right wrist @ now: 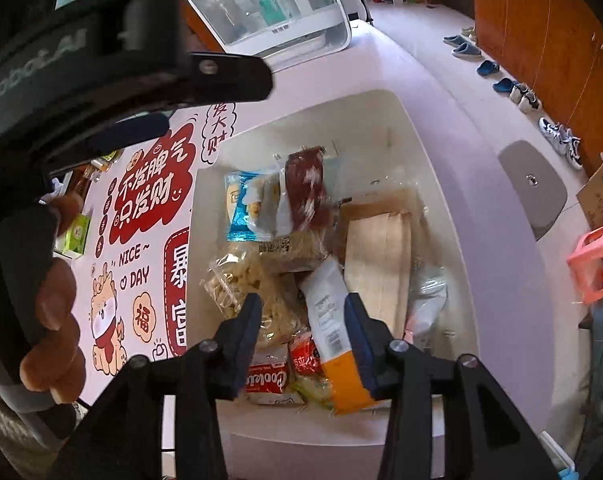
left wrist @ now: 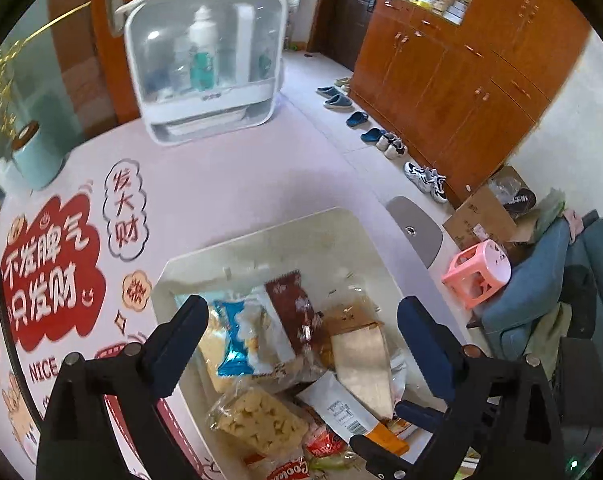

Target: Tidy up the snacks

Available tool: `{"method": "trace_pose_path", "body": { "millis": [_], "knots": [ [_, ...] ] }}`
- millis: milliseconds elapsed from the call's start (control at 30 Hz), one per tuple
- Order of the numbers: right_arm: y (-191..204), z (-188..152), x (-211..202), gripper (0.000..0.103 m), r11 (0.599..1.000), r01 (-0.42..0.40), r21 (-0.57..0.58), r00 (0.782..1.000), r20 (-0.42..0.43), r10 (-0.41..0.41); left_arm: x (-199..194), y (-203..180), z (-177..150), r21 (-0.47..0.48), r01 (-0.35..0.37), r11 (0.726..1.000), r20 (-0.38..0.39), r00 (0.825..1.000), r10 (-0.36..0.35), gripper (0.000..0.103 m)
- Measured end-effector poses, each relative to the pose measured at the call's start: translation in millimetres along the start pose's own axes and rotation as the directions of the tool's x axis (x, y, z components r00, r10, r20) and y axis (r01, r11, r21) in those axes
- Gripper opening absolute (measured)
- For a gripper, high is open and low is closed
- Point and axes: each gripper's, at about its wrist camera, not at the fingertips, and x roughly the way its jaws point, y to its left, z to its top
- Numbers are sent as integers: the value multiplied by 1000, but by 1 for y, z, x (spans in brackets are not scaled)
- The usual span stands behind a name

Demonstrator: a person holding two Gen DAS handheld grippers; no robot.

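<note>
1. The scene is a pale table (left wrist: pixel 229 184) with a cartoon mat (left wrist: pixel 53 272) at the left of both frames; behind it is a room with wooden cupboards (left wrist: pixel 461 76) and a row of shoes on the floor.
2. Nearest in the left wrist view, the left gripper (left wrist: pixel 301 320) has its jaws wide apart, with nothing between the pads; it hangs above the white box (left wrist: pixel 261 232).
3. In the right wrist view, the right gripper (right wrist: pixel 301 312) is partly open. A white and orange packet (right wrist: pixel 333 344) lies between its fingers, but I cannot tell whether the pads touch it.
4. The snacks are in the white box: a blue packet (left wrist: pixel 237 336), a brown wrapper (left wrist: pixel 293 312), a clear bag of puffs (left wrist: pixel 257 420) and a tan bag (left wrist: pixel 361 352), all lying in a loose heap.
5. I judge that the task is far along, since I see no snack on the table outside the box; perhaps only tidying is left.
6. Farther, at the upper middle, a white case with bottles (left wrist: pixel 205 68) stands on the table.
7. Only the right wrist view shows the hand (right wrist: pixel 57 312) that holds the other gripper; only the left view shows the light blue pot (left wrist: pixel 37 156).
</note>
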Motion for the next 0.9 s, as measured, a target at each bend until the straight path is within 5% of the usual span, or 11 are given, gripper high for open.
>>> {"method": "trace_pose_path", "body": {
  "millis": [533,900],
  "knots": [
    [35,-19,-14,49,994,80,-77,992,104,-72,-71,65,-52,-109,-111,988,85,989,120,95],
    [96,-47,-32,49,963,171,-207,972,193,-132,-146,111,-118,-148,-226,963,156,956,248,95]
  ]
}}
